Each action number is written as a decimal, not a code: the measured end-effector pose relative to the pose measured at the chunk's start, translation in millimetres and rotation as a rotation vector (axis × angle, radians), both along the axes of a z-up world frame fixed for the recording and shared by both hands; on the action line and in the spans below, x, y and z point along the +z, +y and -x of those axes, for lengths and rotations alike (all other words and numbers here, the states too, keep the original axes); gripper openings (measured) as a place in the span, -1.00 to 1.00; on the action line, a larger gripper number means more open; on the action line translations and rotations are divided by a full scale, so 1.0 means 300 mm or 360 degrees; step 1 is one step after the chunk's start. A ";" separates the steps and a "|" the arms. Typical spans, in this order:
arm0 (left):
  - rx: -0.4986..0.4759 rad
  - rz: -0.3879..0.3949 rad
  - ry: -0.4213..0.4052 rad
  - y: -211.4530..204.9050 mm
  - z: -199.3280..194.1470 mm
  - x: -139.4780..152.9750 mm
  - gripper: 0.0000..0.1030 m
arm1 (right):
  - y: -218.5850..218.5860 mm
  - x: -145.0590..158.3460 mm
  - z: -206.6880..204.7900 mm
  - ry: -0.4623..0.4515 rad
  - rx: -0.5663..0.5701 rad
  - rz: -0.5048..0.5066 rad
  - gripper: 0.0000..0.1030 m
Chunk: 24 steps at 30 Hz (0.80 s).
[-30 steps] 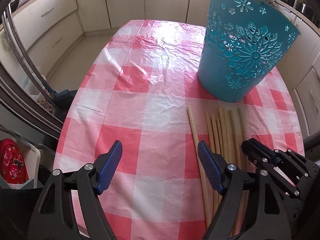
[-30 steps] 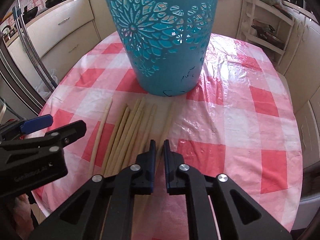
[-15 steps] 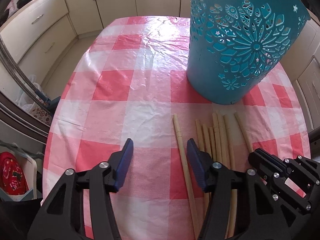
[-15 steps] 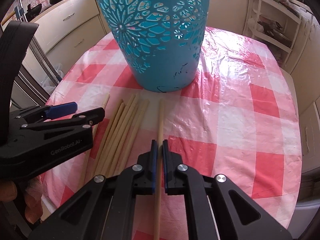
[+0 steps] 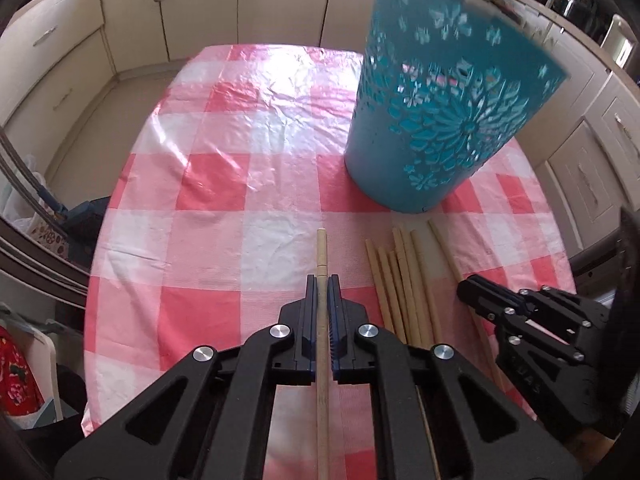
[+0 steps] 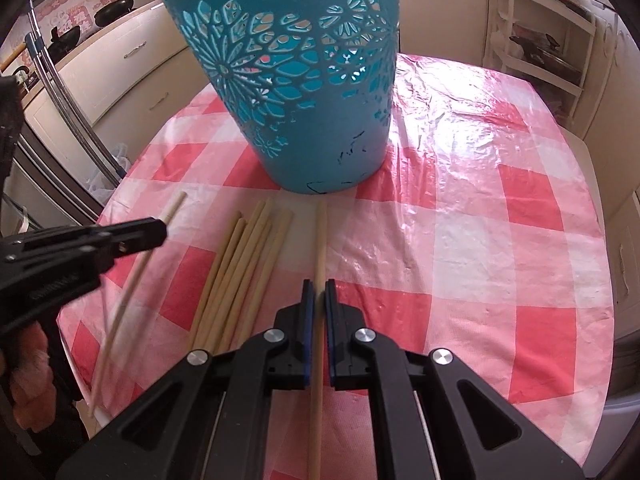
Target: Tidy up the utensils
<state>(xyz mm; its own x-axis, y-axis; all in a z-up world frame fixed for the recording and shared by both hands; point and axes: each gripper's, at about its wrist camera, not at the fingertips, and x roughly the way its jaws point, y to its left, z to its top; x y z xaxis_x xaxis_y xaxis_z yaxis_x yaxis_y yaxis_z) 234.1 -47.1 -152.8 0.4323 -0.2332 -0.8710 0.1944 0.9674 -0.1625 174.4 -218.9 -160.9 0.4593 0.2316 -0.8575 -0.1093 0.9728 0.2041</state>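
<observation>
Left black two-finger gripper (image 5: pixel 322 280) pinched around a thin pale wooden stick (image 5: pixel 321 248), blue-lined jaws closed tight against its sides, far end of the stick jutting out ahead over the pink-and-white checked plastic tablecloth (image 5: pixel 240 184). In the right wrist view, seen from the side at the left edge, same left gripper (image 6: pixel 158 230) with that stick (image 6: pixel 132 284) slanting down toward the near left, blurred along its lower length; cannot tell whether the stick touches the cloth. Right black two-finger gripper (image 6: pixel 319 286) likewise clamped on a second pale wooden stick (image 6: pixel 320 240), jaws pressed in on both sides, far tip reaching almost to the base of the tall turquoise plastic basket with cut-out flower pattern (image 6: pixel 304 92). Basket standing upright on the far half of the table, just beyond the sticks, to the right of centre in the left wrist view (image 5: pixel 440 112). Between the two gripped sticks, a loose bundle of several more pale wooden sticks (image 6: pixel 244 264) lying flat and roughly parallel on the cloth, touching one another, far ends near the basket base; same bundle (image 5: pixel 400 280) just right of the left gripper in the left wrist view, with the right gripper (image 5: pixel 470 294) beyond it on the right. Around the table, cream kitchen cabinets (image 5: pixel 132 20), and black pans (image 6: pixel 116 10) on the far left counter.
</observation>
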 end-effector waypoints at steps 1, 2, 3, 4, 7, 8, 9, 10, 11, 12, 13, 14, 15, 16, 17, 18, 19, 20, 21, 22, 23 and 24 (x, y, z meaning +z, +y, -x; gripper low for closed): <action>0.0008 0.0052 -0.0038 0.025 0.007 0.051 -0.91 | 0.001 0.000 0.003 -0.0001 -0.0001 0.0000 -0.88; 0.0014 0.0097 -0.0075 0.044 0.011 0.097 -0.91 | 0.002 0.000 0.003 -0.0001 -0.0001 0.0002 -0.88; 0.0016 0.0143 -0.0127 0.060 0.012 0.154 -0.91 | 0.002 0.001 0.003 -0.0001 -0.0002 0.0003 -0.88; 0.0012 0.0202 -0.0201 0.073 0.011 0.232 -0.91 | 0.002 0.000 0.004 -0.0001 -0.0004 0.0003 -0.88; -0.0012 0.0340 -0.0435 0.072 0.000 0.445 -0.91 | 0.004 0.000 0.005 0.0000 -0.0008 0.0003 -0.88; -0.0021 0.0375 -0.0508 0.057 0.002 0.507 -0.91 | 0.003 0.000 0.005 0.0000 -0.0009 0.0001 -0.88; -0.0028 0.0406 -0.0581 0.039 -0.015 0.563 -0.91 | 0.001 0.000 0.004 0.0000 -0.0011 -0.0003 -0.88; -0.0035 0.0439 -0.0662 0.021 -0.039 0.618 -0.91 | -0.001 0.000 0.004 0.0000 -0.0011 -0.0006 -0.88; -0.0037 0.0459 -0.0727 -0.007 -0.062 0.660 -0.91 | 0.000 0.000 0.004 -0.0001 -0.0011 -0.0007 -0.88; -0.0036 0.0469 -0.0792 -0.032 -0.088 0.688 -0.91 | 0.000 0.000 0.005 -0.0003 -0.0011 -0.0008 -0.88; -0.0047 0.0498 -0.0859 -0.056 -0.114 0.714 -0.91 | -0.001 0.000 0.006 -0.0004 -0.0011 -0.0010 -0.88; -0.0050 0.0540 -0.0920 -0.082 -0.144 0.738 -0.91 | -0.001 0.000 0.006 -0.0004 -0.0011 -0.0011 -0.88; -0.0031 0.0537 -0.0965 -0.108 -0.174 0.751 -0.91 | -0.002 0.000 0.004 -0.0005 -0.0011 -0.0015 -0.88; -0.0018 0.0540 -0.1006 -0.136 -0.195 0.767 -0.91 | -0.004 -0.001 0.007 -0.0006 -0.0011 -0.0017 -0.88; -0.0008 0.0539 -0.1039 -0.163 -0.214 0.774 -0.91 | -0.005 -0.001 0.006 -0.0006 -0.0010 -0.0020 -0.88; 0.0007 0.0523 -0.1071 -0.185 -0.243 0.773 -0.91 | -0.006 -0.001 0.008 -0.0006 -0.0010 -0.0023 -0.88; 0.0020 0.0516 -0.1090 -0.209 -0.260 0.774 -0.91 | -0.007 -0.001 0.007 -0.0006 -0.0010 -0.0025 -0.88; 0.0038 0.0506 -0.1102 -0.226 -0.286 0.761 -0.91 | -0.007 -0.001 0.007 -0.0006 -0.0009 -0.0026 -0.88; 0.0059 0.0490 -0.1104 -0.240 -0.310 0.743 -0.91 | -0.008 -0.001 0.006 -0.0006 -0.0009 -0.0027 -0.88; 0.0071 0.0476 -0.1105 -0.248 -0.322 0.724 -0.91 | -0.008 -0.001 0.007 -0.0006 -0.0007 -0.0028 -0.88; 0.0076 0.0448 -0.1099 -0.260 -0.340 0.702 -0.90 | -0.009 -0.001 0.005 -0.0005 -0.0006 -0.0030 -0.88; 0.0083 0.0419 -0.1090 -0.270 -0.355 0.683 -0.90 | -0.011 -0.001 0.006 -0.0004 -0.0004 -0.0033 -0.88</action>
